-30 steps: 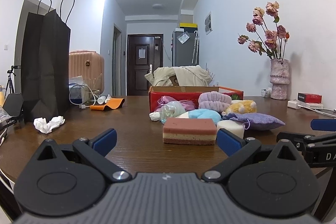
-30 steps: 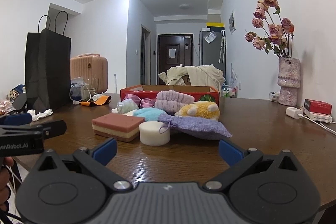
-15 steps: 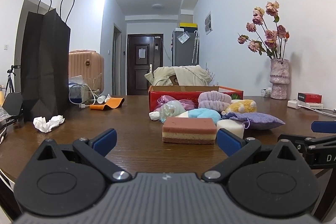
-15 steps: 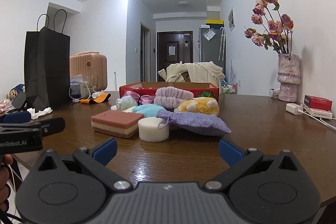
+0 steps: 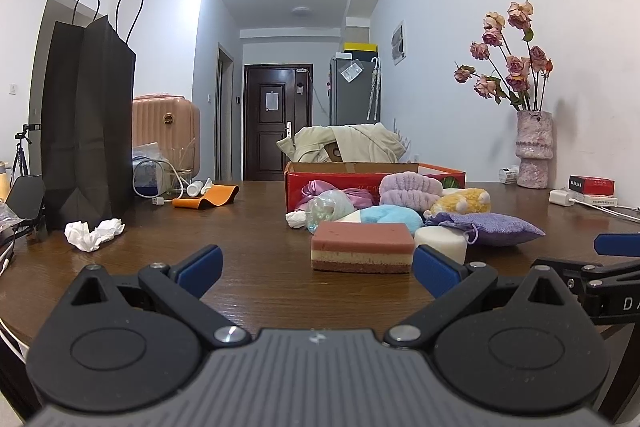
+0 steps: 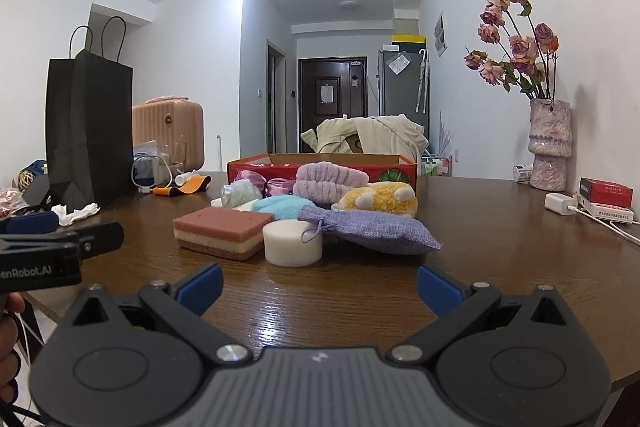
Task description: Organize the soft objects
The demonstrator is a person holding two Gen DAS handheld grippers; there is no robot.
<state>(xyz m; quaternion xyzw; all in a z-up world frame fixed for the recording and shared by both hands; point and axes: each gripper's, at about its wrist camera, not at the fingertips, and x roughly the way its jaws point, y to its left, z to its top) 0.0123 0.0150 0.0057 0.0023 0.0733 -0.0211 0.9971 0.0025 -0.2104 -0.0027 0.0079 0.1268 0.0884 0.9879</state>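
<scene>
Both claws hover spread and empty, left claw (image 5: pixel 316 265), right claw (image 6: pixel 319 285); the soft things lie piled mid-worktop (image 6: pixel 480 247), sponge (image 6: pixel 222 232) foremost, before the red box (image 6: pixel 320 165).

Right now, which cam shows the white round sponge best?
Right wrist: the white round sponge shows whole, in the open between the layered sponge and the purple pouch. Left wrist: the left gripper's fingertip covers its lower left edge.
</scene>
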